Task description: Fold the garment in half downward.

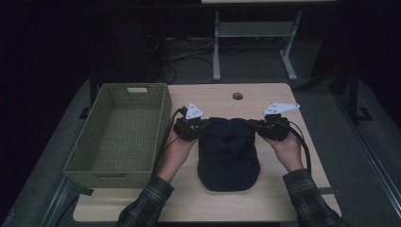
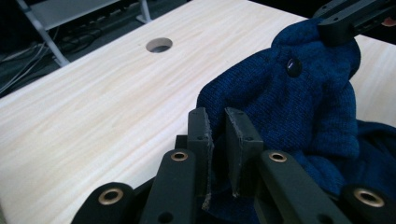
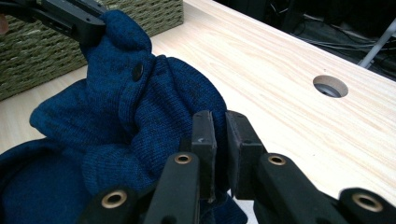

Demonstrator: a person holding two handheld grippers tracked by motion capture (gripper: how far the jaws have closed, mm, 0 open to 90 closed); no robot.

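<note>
You've got the dark blue knit garment [image 1: 229,153] lying mid-table, its long axis running near-to-far, and you're pinching its far edge at both corners. Left gripper [image 2: 218,140] is clamped on a fold of the knit at the garment's far-left corner; right gripper [image 3: 220,140] is clamped on the fabric at the far-right corner. In both gripper views the jaws stand nearly together with knit squeezed between the pads, so both look like real grasps.

What matters next: the two grippers sit level with each other across the far edge, and the rest of the garment trails toward you. If you're folding, that edge has to travel toward the near end along the long axis, both hands moving together so it stays square.

If it's headed for the green woven basket [image 1: 118,137], that's just left of your left gripper, rim close by, so lift before you swing. Open tabletop [image 1: 283,189] on the right and far side; the round hole [image 1: 237,96] sits beyond the garment.
</note>
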